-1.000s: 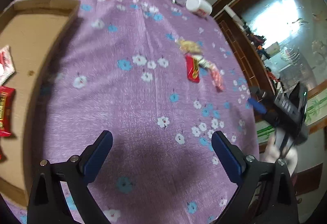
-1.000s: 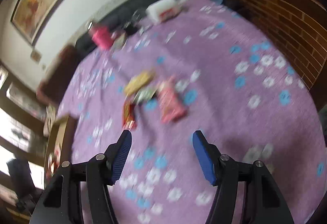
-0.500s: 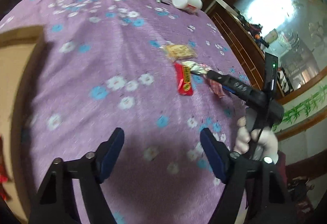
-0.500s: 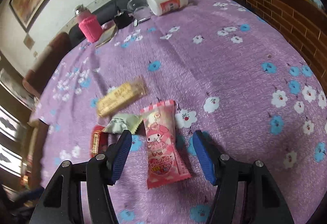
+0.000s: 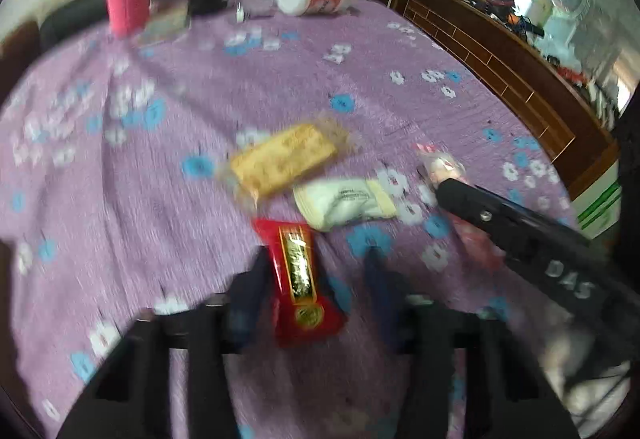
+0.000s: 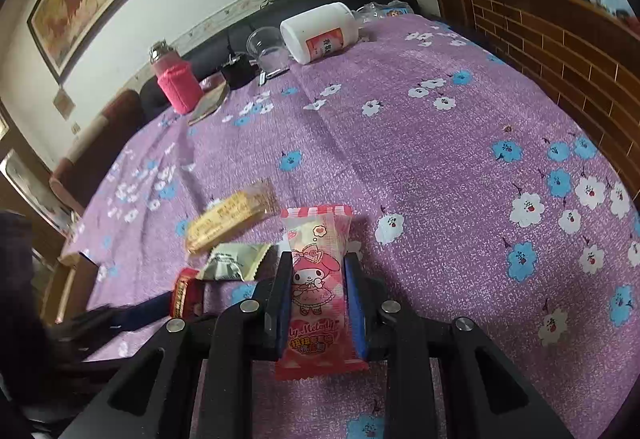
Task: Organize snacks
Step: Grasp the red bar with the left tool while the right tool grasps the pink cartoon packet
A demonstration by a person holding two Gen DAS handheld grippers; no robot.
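A: Pink packet (image 6: 318,287) is sitting low in the centre of the right wrist view, and the right gripper (image 6: 316,303) jaws, which have just been closing, are pressing on its sides.

B: And the left gripper (image 5: 316,287)?

A: Blurred. Its jaws have just been closing around the red bar (image 5: 298,279), low centre of the left wrist view; nearly together, judged gripping it.

B: Remaining work?

A: Yellow biscuit pack (image 5: 282,161) and pale green sachet (image 5: 346,203) are lying mid-frame on the purple counter (image 6: 440,167), untouched. No container is showing.
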